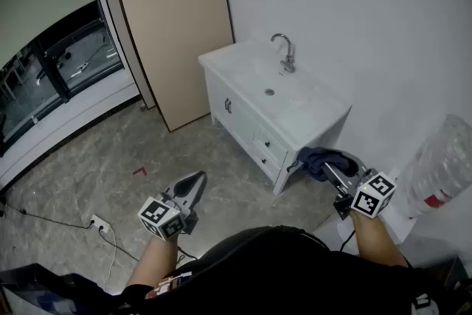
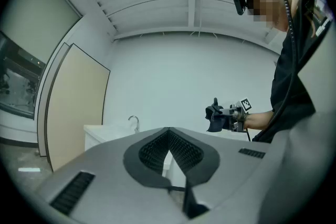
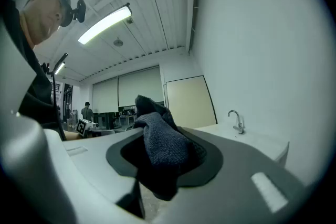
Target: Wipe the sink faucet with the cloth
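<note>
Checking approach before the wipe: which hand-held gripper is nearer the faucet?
Right. The right hand-held gripper, shut on the cloth, is off the sink cabinet's near corner, short of the faucet. The left hand-held gripper, shut and empty, hangs farther back over the floor.

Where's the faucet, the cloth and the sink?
faucet (image 1: 288, 55): head view, on its upright stem.
cloth (image 3: 164, 148): right gripper view, on its bunched middle.
sink (image 1: 230, 64): head view, on its bare rim.
</note>
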Demonstrator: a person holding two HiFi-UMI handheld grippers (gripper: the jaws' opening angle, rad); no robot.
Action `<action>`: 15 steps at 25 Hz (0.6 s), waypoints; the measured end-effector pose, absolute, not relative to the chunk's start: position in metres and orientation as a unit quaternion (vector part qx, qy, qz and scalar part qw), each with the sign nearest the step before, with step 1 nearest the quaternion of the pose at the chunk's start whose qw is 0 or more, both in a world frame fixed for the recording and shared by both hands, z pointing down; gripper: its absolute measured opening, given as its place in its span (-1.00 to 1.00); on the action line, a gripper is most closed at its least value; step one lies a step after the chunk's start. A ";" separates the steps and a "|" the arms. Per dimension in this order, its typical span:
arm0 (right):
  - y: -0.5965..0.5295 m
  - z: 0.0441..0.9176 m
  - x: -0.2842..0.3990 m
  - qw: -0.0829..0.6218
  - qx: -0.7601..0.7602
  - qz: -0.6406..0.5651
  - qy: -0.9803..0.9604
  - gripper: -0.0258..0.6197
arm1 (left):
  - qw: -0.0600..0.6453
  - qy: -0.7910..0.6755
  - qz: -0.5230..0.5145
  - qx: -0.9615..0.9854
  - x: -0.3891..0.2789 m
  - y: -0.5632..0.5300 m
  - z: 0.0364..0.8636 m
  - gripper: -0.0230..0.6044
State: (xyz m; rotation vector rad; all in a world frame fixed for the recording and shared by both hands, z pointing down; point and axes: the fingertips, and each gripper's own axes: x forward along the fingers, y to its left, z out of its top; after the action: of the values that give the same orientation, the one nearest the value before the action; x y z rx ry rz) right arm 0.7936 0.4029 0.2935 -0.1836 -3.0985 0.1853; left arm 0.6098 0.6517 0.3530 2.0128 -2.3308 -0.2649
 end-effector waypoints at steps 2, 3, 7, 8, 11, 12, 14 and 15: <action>0.405 0.294 0.790 0.016 -0.061 0.061 -0.996 -0.52 | 0.028 -0.753 -0.087 0.652 0.607 0.653 0.354 -0.93; 0.406 0.294 0.788 0.016 -0.062 0.061 -0.996 -0.52 | 0.029 -0.752 -0.088 0.652 0.606 0.653 0.354 -0.93; 0.412 0.293 0.773 0.020 -0.063 0.059 -0.996 -0.52 | 0.032 -0.753 -0.090 0.652 0.595 0.659 0.352 -0.93; 0.415 0.292 0.768 0.021 -0.063 0.058 -0.996 -0.52 | 0.032 -0.753 -0.090 0.652 0.591 0.662 0.352 -0.93; 0.422 0.291 0.753 0.020 -0.063 0.063 -0.996 -0.51 | 0.034 -0.752 -0.092 0.651 0.580 0.672 0.352 -0.93; 0.425 0.291 0.749 0.019 -0.064 0.066 -0.996 -0.51 | 0.036 -0.753 -0.091 0.650 0.577 0.676 0.352 -0.93; 0.433 0.293 0.737 0.021 -0.064 0.074 -0.995 -0.50 | 0.039 -0.756 -0.092 0.647 0.569 0.689 0.351 -0.93; 0.438 0.295 0.729 0.027 -0.064 0.077 -0.995 -0.50 | 0.038 -0.756 -0.093 0.646 0.562 0.698 0.352 -0.93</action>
State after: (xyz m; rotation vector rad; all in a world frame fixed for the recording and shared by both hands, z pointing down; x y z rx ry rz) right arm 0.7287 0.4379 0.2952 -0.1968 -3.0728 0.2365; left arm 0.5616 0.6979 0.3523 1.9831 -2.3205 -0.2850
